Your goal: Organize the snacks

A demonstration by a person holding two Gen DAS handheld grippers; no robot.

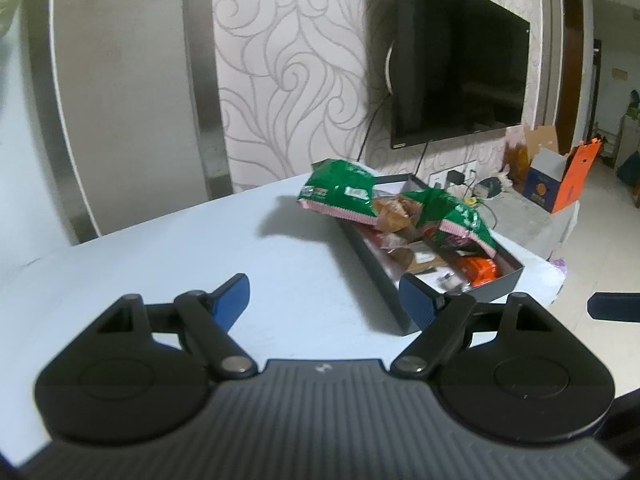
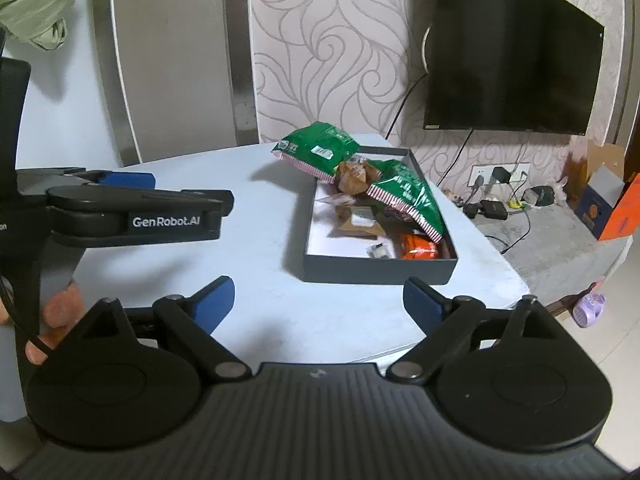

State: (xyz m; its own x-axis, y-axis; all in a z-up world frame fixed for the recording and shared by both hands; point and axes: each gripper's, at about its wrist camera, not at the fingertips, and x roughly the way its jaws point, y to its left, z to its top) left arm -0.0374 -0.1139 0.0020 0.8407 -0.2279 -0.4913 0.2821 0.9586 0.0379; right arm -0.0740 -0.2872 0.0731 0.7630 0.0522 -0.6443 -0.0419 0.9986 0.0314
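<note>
Snacks all sat in or on the dark shallow box (image 2: 380,272) toward the far right of the pale blue table (image 2: 260,300); no packet lay loose on the tabletop in either view

One green packet (image 2: 316,150) rested on the box's far corner, overhanging the rim, likely because the box was too full there to let it lie flat. A second green packet (image 2: 408,200) leaned along the right wall, over the other contents. Between them a crumpled brown wrapper (image 2: 352,174); lower in the box a flat brown pouch (image 2: 358,222), and an orange packet (image 2: 418,248) in the near right corner. White floor of the box showed bare on the left

Left gripper (image 1: 324,300) was held above the table near the box's near end, jaws spread wide, nothing between them. Right gripper (image 2: 318,300) the same: wide apart, empty, aimed at the box from the table's near edge. Both seemed parked clear of the box

Reading: could be a gathered box with the grippers drawn back, or one awaiting tidier stacking; this view could not settle which
</note>
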